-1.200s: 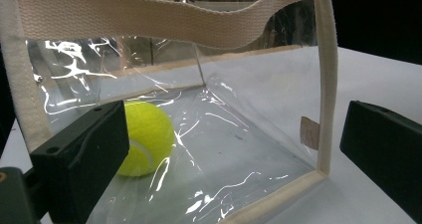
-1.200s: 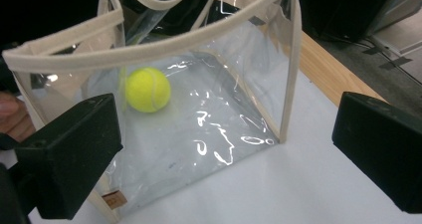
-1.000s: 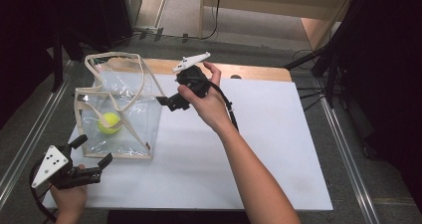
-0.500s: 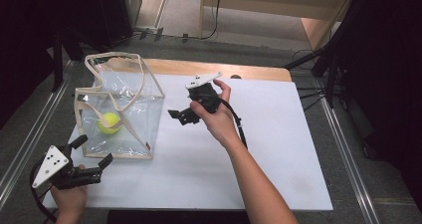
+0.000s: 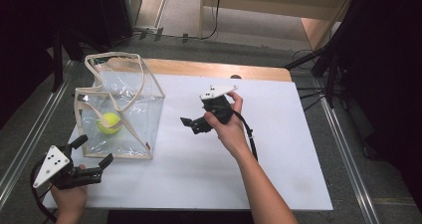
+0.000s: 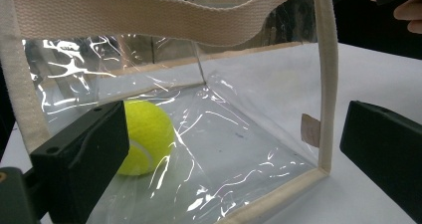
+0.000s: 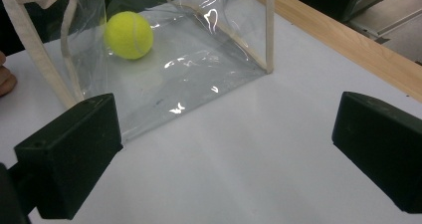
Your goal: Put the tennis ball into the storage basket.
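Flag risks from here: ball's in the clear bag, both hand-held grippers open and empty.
1. The clear bag is soft plastic with loose webbing handles; a jaw of the left hand-held gripper, close to its near corner, could snag one or dent the wall.
2. The tennis ball lies loose on the bag's floor; a nudge would probably roll it.
3. The right hand-held gripper trails a cable across the table.

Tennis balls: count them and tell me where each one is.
1. The yellow-green felt tennis ball lies on the bottom of the clear plastic tote bag with cream webbing trim, toward its left side. Nothing suggests another.
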Demonstrator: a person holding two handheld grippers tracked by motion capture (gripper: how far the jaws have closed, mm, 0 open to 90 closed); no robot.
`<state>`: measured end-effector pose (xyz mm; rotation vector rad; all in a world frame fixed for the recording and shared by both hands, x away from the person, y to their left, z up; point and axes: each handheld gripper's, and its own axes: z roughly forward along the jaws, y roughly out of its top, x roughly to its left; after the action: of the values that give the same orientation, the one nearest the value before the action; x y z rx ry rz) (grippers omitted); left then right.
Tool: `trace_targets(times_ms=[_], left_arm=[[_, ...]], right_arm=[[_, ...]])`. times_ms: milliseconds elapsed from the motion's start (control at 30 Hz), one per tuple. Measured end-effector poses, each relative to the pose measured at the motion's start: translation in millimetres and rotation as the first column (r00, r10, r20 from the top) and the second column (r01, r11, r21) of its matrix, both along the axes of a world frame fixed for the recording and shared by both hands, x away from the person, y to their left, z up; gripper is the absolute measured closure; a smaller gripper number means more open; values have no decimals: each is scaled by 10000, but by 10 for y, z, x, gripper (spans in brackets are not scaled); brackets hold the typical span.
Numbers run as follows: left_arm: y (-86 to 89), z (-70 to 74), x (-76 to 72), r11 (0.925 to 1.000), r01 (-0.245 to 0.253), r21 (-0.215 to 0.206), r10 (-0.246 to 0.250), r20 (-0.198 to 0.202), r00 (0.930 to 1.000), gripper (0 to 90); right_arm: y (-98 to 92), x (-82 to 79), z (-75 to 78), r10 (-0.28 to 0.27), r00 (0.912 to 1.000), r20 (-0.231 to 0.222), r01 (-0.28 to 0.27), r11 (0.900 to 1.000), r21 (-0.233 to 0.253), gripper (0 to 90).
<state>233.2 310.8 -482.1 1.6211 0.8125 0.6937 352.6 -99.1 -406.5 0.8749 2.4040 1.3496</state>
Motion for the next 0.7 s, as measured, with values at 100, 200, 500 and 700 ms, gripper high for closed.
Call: trace_targets(times_ms=[100,200,500,700], left_arm=[[0,0,-1,10000,-4,19,4,2,10000,0],[-1,1,-3,10000,-21,60,21,-24,10000,0],[-13,-1,-2,9999,-38,113,38,-22,10000,0],[-18,-2,-1,9999,-79,151,79,-16,10000,0]], right_arm=[[-47,-25,-21,-98,10000,7,98,9999,72,0],[-123,-56,-52,-209,9998,-2,209,9997,119,0],[-366,-157,-171,-655,9979,-7,655,9975,267,0],[-542,-209,-236,-989,9950,-111,992,9946,314,0]])
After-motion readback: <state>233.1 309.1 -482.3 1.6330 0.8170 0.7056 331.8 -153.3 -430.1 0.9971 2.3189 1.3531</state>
